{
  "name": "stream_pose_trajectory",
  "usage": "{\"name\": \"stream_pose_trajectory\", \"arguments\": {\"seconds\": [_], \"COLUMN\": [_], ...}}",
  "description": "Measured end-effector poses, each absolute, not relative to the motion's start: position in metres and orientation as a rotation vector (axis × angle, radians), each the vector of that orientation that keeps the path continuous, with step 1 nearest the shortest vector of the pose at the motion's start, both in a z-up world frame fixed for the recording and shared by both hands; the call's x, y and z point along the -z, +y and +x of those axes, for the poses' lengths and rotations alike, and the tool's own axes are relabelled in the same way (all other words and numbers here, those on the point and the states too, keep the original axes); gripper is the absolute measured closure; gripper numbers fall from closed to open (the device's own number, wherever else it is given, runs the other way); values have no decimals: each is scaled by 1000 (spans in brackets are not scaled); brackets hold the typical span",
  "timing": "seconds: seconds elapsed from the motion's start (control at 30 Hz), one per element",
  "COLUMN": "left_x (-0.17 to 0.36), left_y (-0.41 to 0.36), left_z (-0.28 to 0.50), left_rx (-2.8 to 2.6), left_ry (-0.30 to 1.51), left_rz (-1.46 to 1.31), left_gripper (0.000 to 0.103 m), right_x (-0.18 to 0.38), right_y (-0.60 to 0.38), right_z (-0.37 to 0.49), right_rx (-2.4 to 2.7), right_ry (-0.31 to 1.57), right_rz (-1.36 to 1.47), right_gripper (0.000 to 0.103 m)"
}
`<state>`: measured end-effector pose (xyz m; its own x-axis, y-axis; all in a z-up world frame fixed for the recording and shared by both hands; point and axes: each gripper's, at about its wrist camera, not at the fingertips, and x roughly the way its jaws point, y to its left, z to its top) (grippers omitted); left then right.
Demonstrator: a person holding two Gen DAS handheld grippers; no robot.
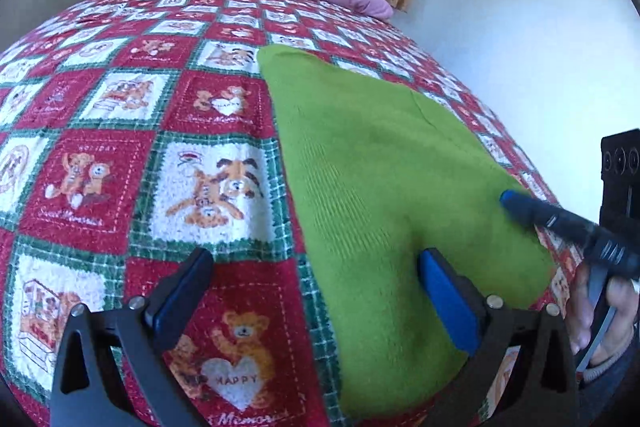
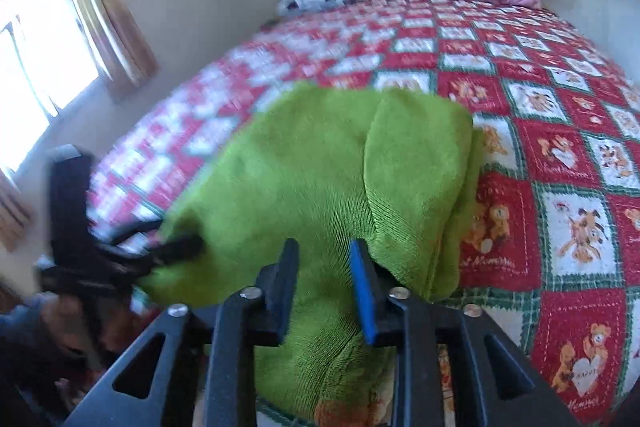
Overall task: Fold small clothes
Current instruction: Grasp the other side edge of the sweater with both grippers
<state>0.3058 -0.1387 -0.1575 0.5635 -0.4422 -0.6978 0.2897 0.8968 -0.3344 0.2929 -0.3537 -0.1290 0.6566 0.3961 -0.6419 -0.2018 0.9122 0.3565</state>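
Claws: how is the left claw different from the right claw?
The left claw is spread wide open and holds nothing; the right claw is nearly closed, pinching the green cloth. The left claw sits partly over the bedspread; the right claw sits over cloth. Both have black fingers with blue pads.

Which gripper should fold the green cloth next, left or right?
Probably the right gripper: its jaws sit close around a bunched part of the green cloth. The left gripper is wide open, straddling the cloth's edge.
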Motion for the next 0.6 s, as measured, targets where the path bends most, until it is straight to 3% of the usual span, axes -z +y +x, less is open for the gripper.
{"name": "stream_pose_trajectory", "arguments": {"seconds": [0.07, 0.1, 0.13, 0.17, 0.2, 0.37, 0.6], "left_x": [158, 158, 158, 158, 159, 160, 161], "left_y": [-137, -137, -136, -135, -133, -135, -146], "left_z": [305, 304, 303, 303, 303, 304, 303], "left_rx": [445, 451, 457, 464, 470, 485, 480], "left_ry": [867, 863, 860, 859, 858, 861, 867], "left_rz": [-208, -213, -220, -231, -243, -244, -181], "left_gripper": [0, 0, 0, 0, 0, 0, 0], "right_x": [125, 127, 128, 131, 134, 170, 172], "right_y": [-377, -395, -404, -417, -427, -461, -453], "right_z": [295, 298, 302, 306, 310, 341, 375], "right_rx": [-389, -404, -401, -354, -310, -259, -296], "right_ry": [732, 710, 699, 691, 689, 763, 808], "right_rz": [423, 543, 604, 655, 689, 910, 850], "right_gripper": [70, 62, 40, 29, 24, 24, 24]}}
